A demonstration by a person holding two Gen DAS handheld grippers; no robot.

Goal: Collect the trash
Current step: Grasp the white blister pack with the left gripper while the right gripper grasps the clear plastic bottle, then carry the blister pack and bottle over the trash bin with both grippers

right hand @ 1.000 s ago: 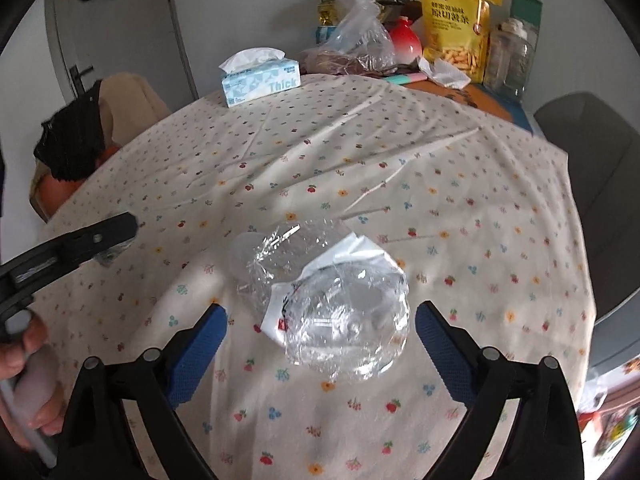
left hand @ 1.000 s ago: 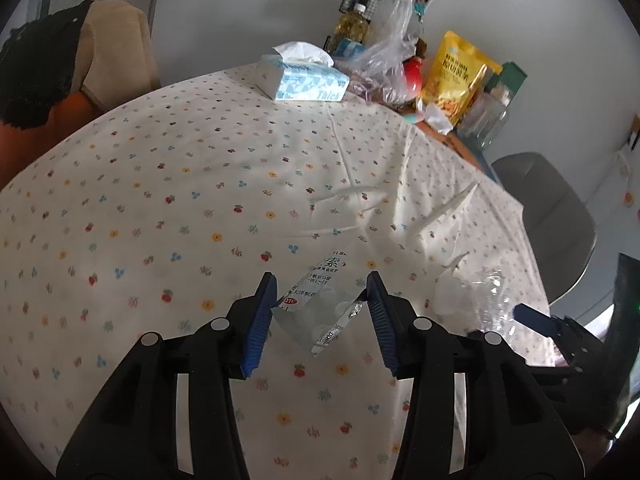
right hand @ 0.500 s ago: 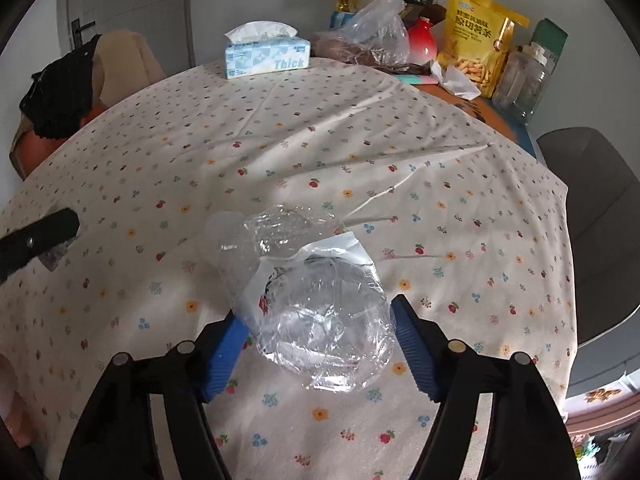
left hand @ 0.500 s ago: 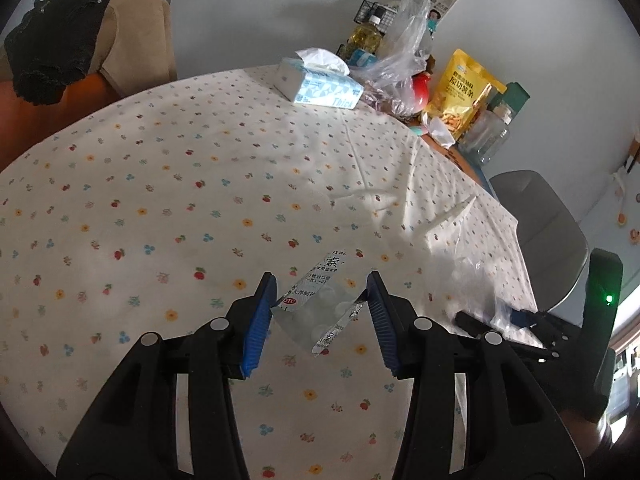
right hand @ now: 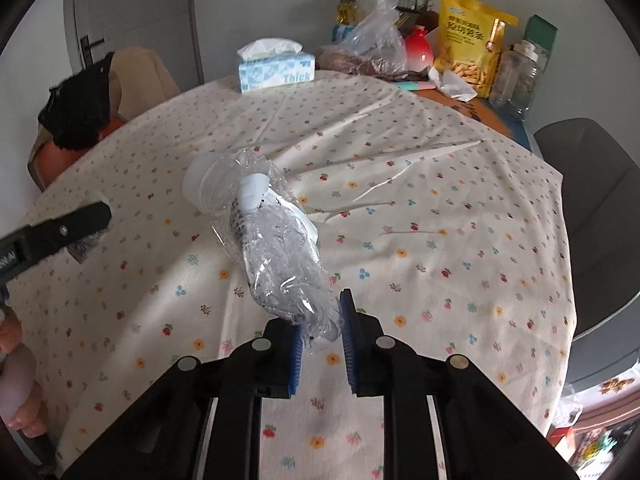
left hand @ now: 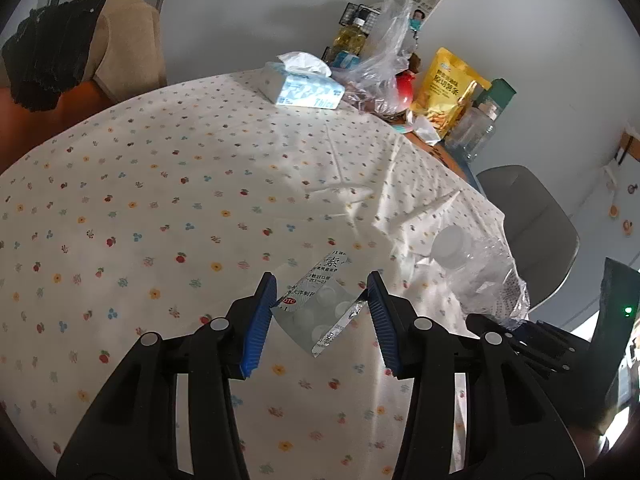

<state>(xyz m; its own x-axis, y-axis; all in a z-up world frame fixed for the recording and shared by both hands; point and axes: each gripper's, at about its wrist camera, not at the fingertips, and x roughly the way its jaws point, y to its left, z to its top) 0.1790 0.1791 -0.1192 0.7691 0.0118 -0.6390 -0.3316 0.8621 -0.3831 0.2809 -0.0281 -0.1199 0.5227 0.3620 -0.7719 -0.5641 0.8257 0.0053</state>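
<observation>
While closing, right claw [right hand: 320, 344] pinching crushed bottle [right hand: 276, 256]

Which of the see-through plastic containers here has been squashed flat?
The crushed bottle pinched in the right gripper, whose jaws are closing. The clear jar at the table's far edge stands upright and keeps its shape.

tablecloth [right hand: 440, 200] lies open; tissue box [right hand: 276, 66] and groceries [right hand: 468, 40] crowd the far edge.

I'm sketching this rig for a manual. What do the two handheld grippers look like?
Both the left gripper and right gripper look alike: matte black plastic linkage arms with round silver pivot pins, ending in two fingers faced with ribbed blue pads. No cables or sleeves show.
</observation>
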